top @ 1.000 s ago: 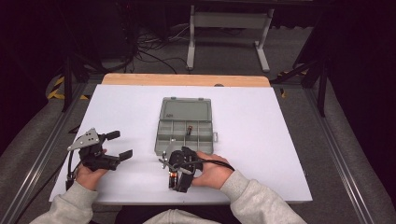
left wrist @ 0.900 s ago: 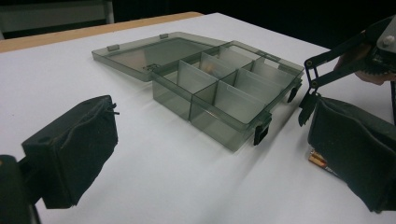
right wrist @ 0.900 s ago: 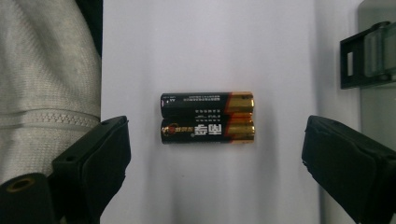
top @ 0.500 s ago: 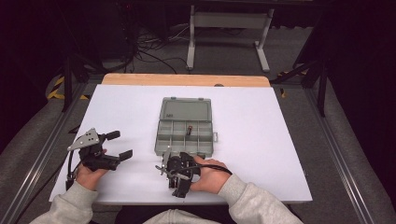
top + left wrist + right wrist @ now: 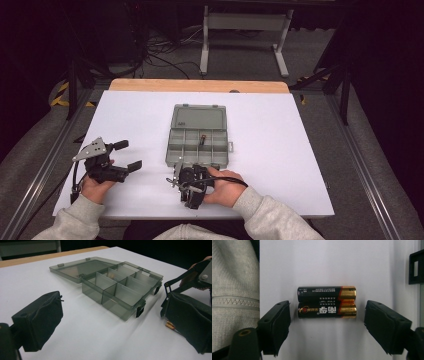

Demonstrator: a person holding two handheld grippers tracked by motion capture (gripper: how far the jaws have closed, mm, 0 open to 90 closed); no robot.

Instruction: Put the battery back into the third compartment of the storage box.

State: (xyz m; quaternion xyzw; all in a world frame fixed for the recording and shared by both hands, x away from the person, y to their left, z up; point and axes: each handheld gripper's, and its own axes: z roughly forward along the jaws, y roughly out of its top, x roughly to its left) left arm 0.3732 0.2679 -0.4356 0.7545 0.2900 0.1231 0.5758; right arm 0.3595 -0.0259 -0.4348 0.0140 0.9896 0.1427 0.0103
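Two black-and-gold AA batteries (image 5: 327, 293) (image 5: 327, 310) lie side by side on the white table, just in front of the open grey compartment box (image 5: 200, 145). My right gripper (image 5: 327, 321) points down over them. Its jaws have just been closing and stand off both ends of the batteries without touching them. In the high view the right gripper (image 5: 189, 185) sits at the box's front edge. My left gripper (image 5: 127, 155) rests open on the table to the left with nothing in it. The left gripper (image 5: 112, 327) faces the box (image 5: 120, 287), and a gold battery end (image 5: 170, 325) peeks out beside its jaw.
The box's lid (image 5: 199, 117) lies flat open behind its compartments, and one small dark item (image 5: 203, 139) sits in a middle compartment. A latch (image 5: 415, 266) of the box shows at the right. A grey zipped sleeve (image 5: 232, 290) is close at the left.
The right hand and gripper have shifted slightly at the box's front edge. The left gripper has stayed where it was.
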